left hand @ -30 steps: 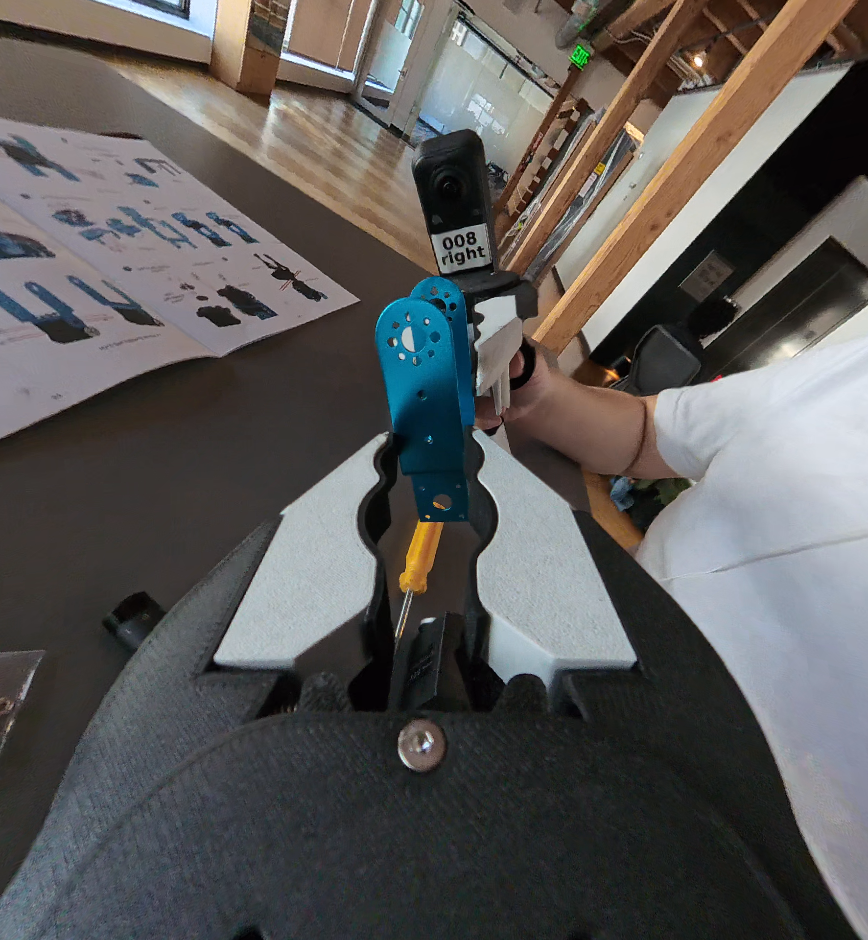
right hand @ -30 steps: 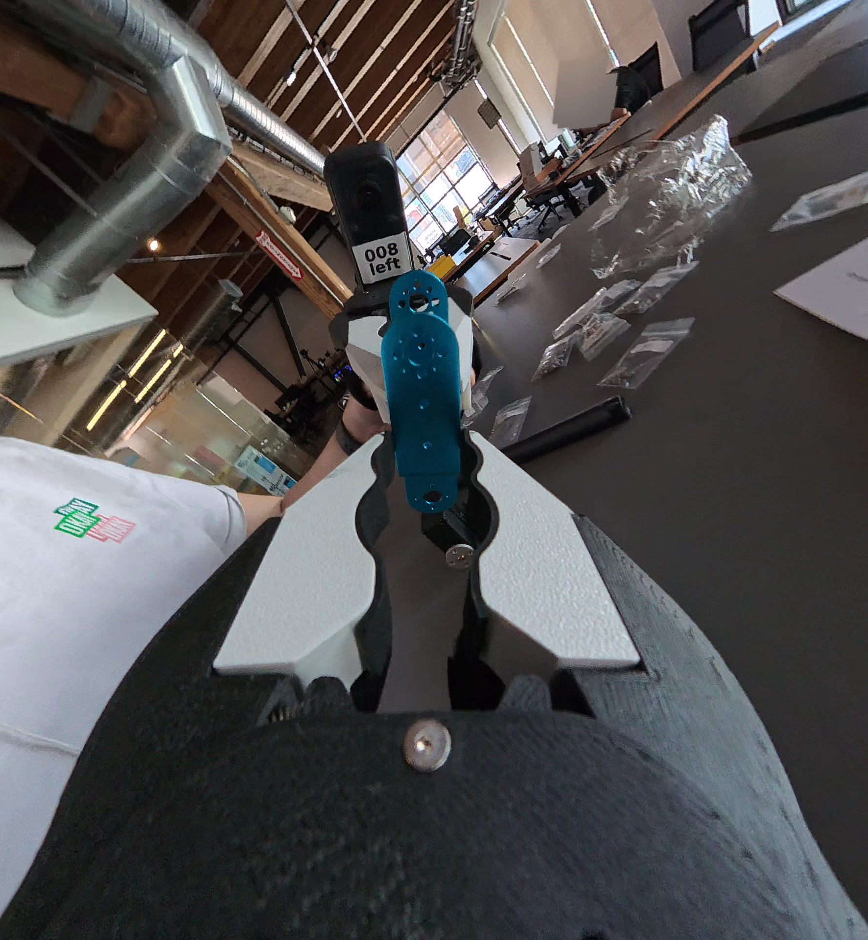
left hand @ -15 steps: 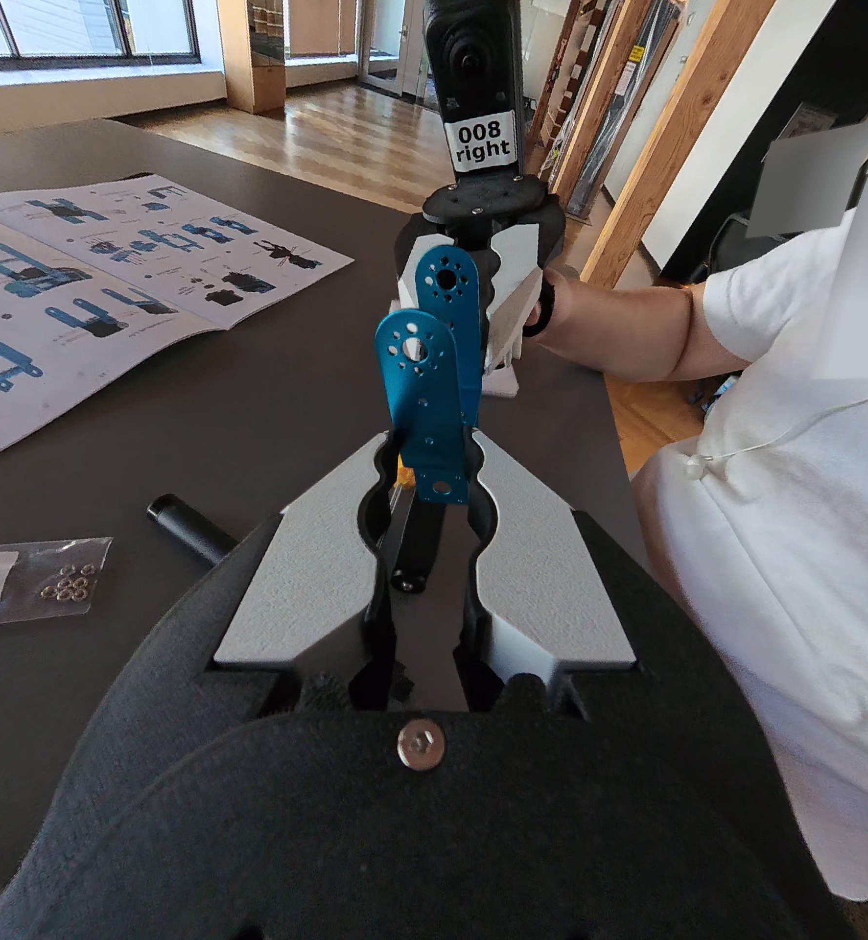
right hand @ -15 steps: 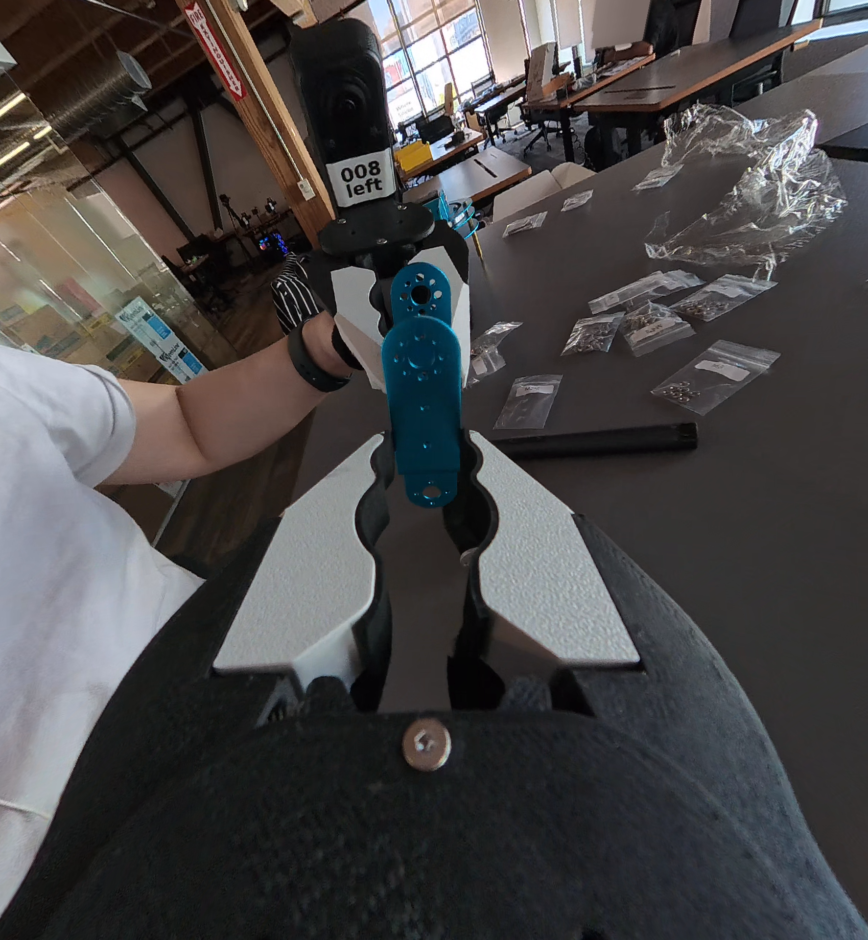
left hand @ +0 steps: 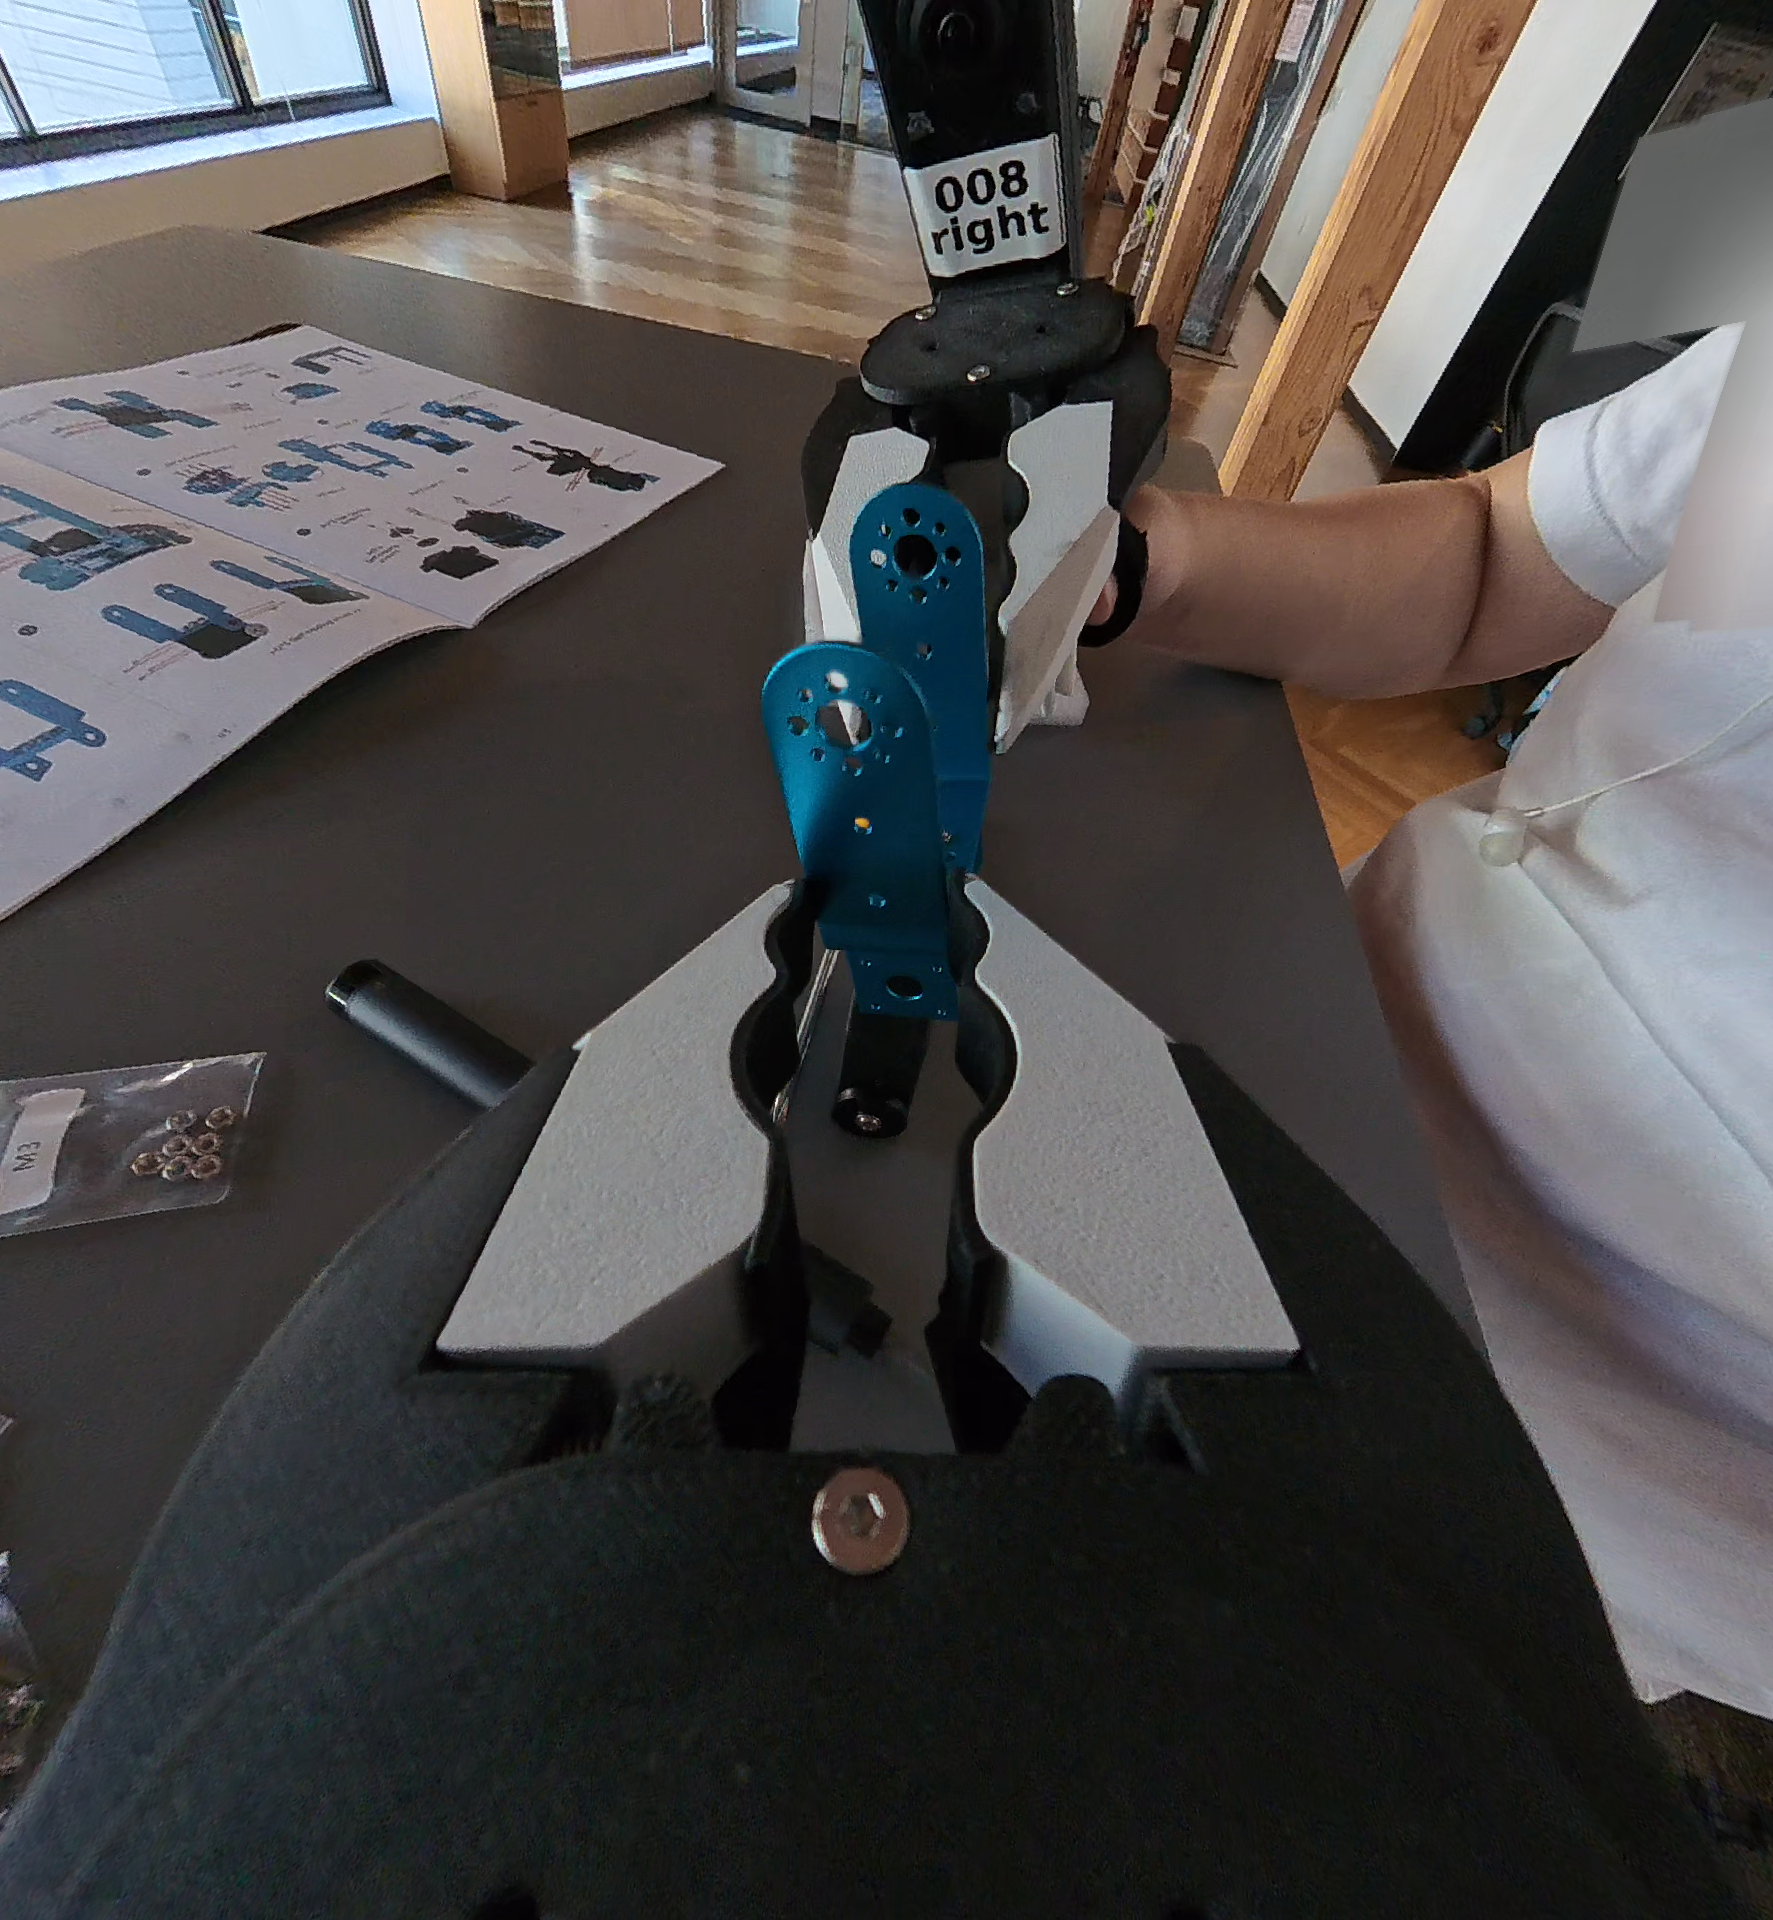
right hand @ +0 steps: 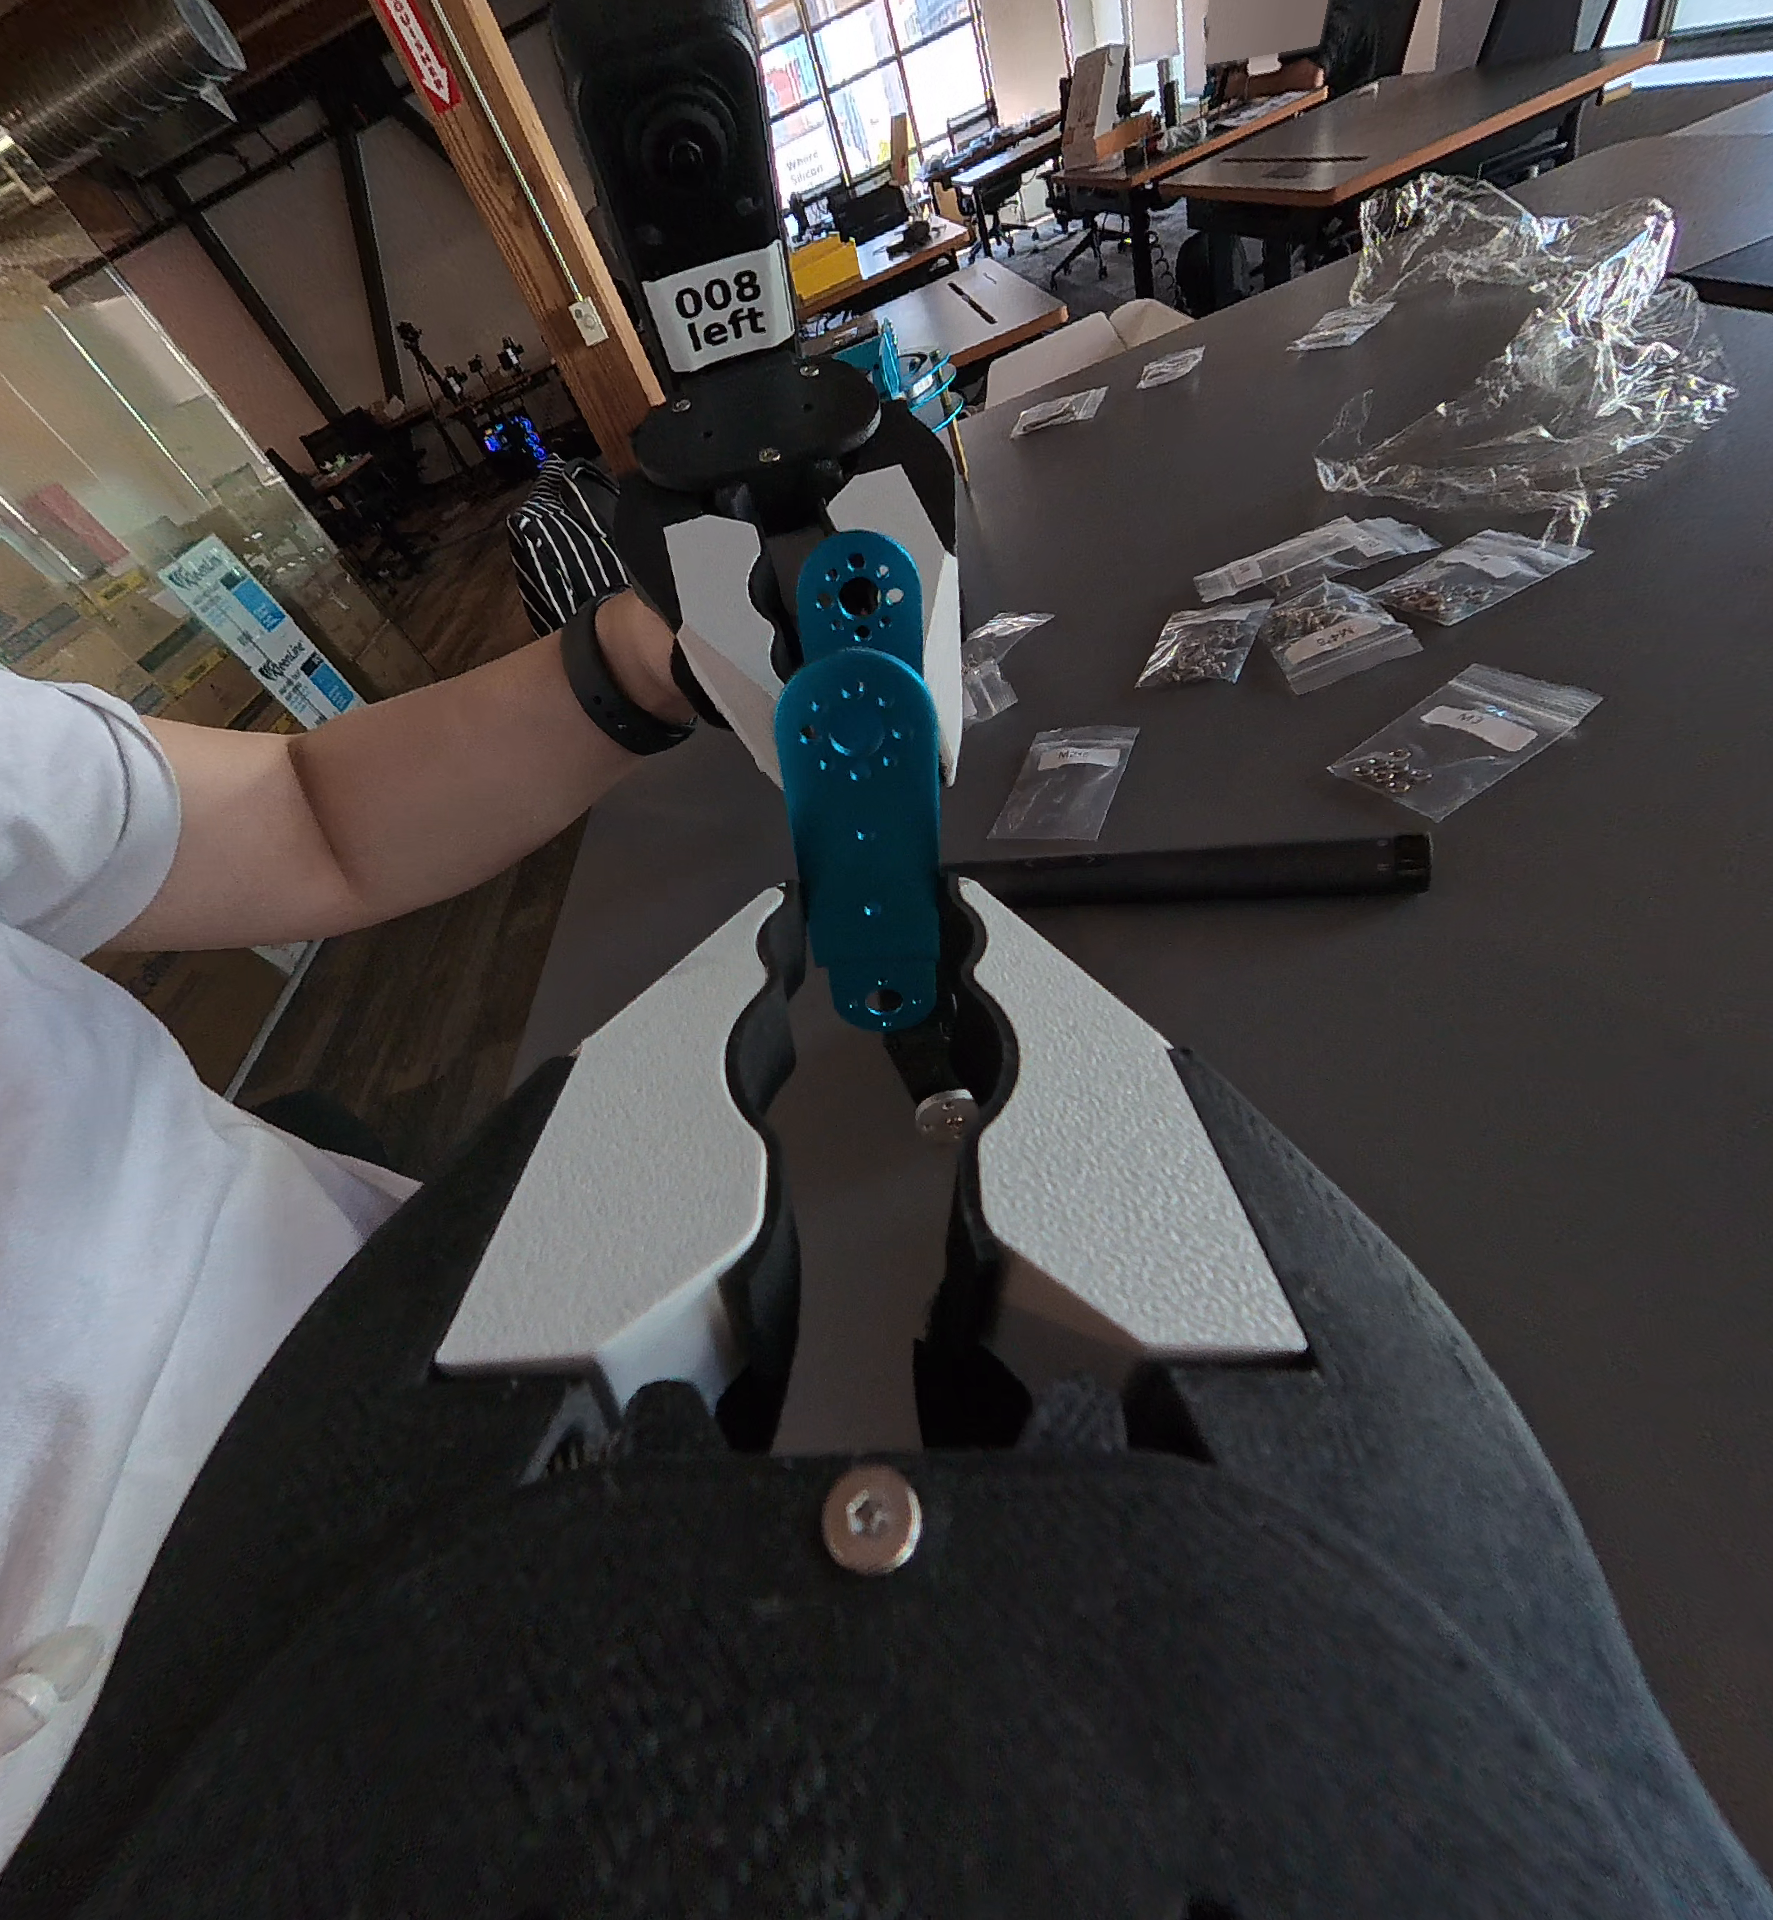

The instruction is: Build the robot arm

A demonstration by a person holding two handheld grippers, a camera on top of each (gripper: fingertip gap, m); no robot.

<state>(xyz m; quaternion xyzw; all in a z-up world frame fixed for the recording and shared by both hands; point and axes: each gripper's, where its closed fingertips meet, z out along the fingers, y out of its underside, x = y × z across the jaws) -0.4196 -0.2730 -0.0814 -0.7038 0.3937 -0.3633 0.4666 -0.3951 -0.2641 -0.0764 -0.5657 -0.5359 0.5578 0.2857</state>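
Both tools now sit lower and more level over the dark table [left hand: 446, 810] than a second ago. The left tool [left hand: 877, 914] grips one blue bracket [left hand: 856, 800]; the right tool [right hand: 877, 914] clamps a second blue bracket [right hand: 866, 831], tips nearly meeting.

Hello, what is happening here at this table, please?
A person holds two handheld grippers facing each other above a dark table. The left gripper and the right gripper are both shut on a blue metal bracket, one at each end. An open instruction booklet and small bags of hardware lie around.
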